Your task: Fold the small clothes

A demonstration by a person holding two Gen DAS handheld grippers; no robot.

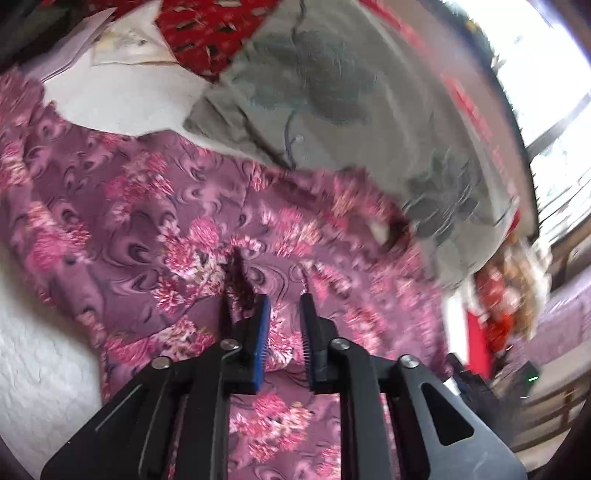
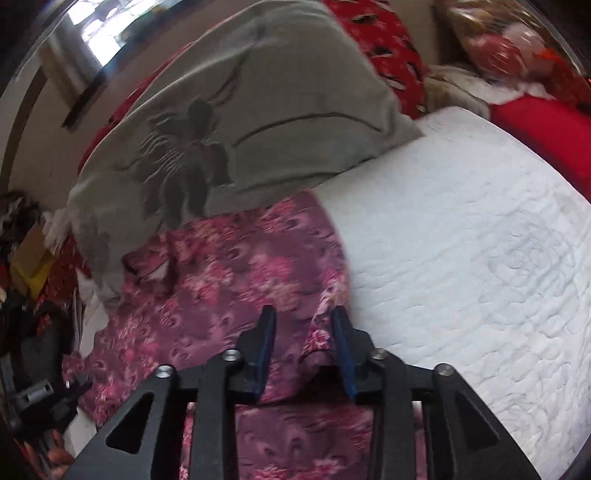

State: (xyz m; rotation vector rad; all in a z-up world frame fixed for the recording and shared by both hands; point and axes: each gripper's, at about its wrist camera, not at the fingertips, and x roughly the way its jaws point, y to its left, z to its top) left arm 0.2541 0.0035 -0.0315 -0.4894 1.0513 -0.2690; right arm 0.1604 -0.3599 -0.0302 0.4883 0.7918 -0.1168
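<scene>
A purple garment with pink flowers (image 1: 177,206) lies spread on a white quilted bed; it also shows in the right wrist view (image 2: 229,280). My left gripper (image 1: 284,299) hovers just above the garment's middle, its jaws apart with cloth showing between them. My right gripper (image 2: 304,314) is open over the garment's right edge, where a raised fold of cloth (image 2: 321,332) stands between its fingers. Both views are blurred by motion.
A grey pillow with a dark flower print (image 1: 351,103) (image 2: 236,122) lies at the far side, overlapping the garment. The white quilt (image 2: 480,240) spreads to the right. Red patterned fabric (image 1: 210,29) and a red cushion (image 2: 546,129) lie beyond. Clutter (image 2: 29,258) sits at the left.
</scene>
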